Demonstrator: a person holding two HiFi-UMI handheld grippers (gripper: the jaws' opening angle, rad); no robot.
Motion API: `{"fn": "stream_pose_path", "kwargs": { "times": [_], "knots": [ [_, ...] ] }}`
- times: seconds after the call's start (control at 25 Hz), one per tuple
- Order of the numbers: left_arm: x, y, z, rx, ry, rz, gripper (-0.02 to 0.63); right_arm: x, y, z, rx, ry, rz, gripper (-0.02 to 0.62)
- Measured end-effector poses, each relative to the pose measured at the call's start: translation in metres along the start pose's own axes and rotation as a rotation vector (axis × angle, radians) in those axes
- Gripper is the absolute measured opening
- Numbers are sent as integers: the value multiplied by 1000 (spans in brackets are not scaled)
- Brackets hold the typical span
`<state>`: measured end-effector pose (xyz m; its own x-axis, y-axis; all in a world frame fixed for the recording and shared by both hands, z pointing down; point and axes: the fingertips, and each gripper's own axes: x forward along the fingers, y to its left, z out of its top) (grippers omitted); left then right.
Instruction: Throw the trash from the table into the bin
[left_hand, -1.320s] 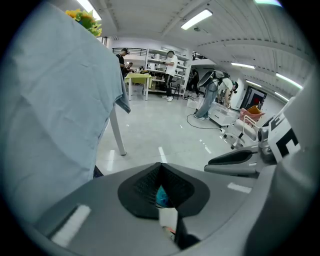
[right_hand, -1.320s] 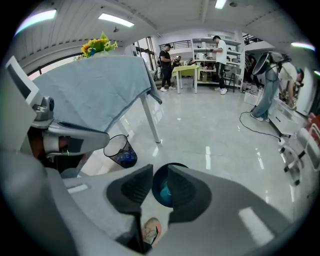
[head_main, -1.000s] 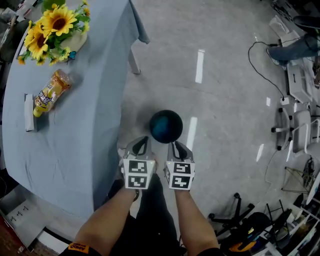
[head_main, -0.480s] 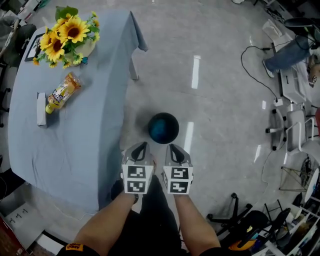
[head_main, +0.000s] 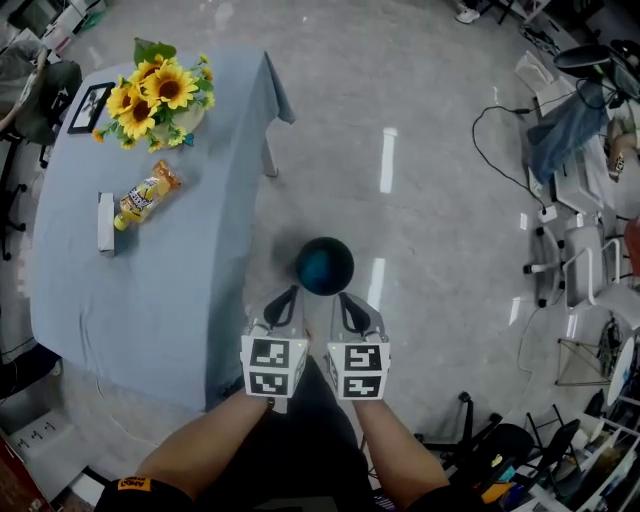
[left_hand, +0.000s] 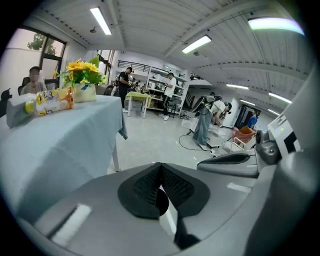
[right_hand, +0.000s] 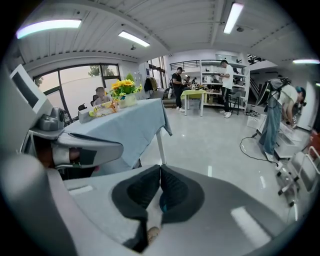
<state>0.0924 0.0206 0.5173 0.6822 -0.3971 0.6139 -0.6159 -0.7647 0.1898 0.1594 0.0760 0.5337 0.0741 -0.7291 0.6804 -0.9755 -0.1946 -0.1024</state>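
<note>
1. Your left gripper (head_main: 288, 300) and right gripper (head_main: 347, 303) are both closed, pads pressed together with nothing between them. You hold them side by side, close to your body.
2. They point at the round dark-blue bin (head_main: 324, 265) on the floor, just beyond their tips, right of the blue-clothed table (head_main: 150, 300).
3. The yellow snack packet (head_main: 146, 195) and a white pack (head_main: 105, 222) lie on the table's far left, near the sunflowers (head_main: 160, 92) and well apart from you. They are probably the trash you have yet to collect.
</note>
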Motion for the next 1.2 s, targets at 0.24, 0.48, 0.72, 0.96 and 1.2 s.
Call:
{"fn": "stream_pose_path", "kwargs": {
  "times": [0.24, 0.48, 0.72, 0.96, 1.2],
  "knots": [
    [-31, -8, 21, -7, -39, -28, 9, -25, 9, 20, -24, -22, 3, 3],
    [-66, -8, 36, 4, -76, -28, 9, -48, 32, 38, -69, -35, 42, 3],
    [-109, 6, 54, -24, -139, -13, 9, -70, 56, 56, -119, -66, 80, 3],
    [-150, 35, 69, -51, -214, 72, 9, -78, 85, 79, -170, -99, 144, 3],
    [-190, 68, 72, -96, -265, 172, 8, -78, 131, 99, -252, -132, 236, 3]
  ]
}}
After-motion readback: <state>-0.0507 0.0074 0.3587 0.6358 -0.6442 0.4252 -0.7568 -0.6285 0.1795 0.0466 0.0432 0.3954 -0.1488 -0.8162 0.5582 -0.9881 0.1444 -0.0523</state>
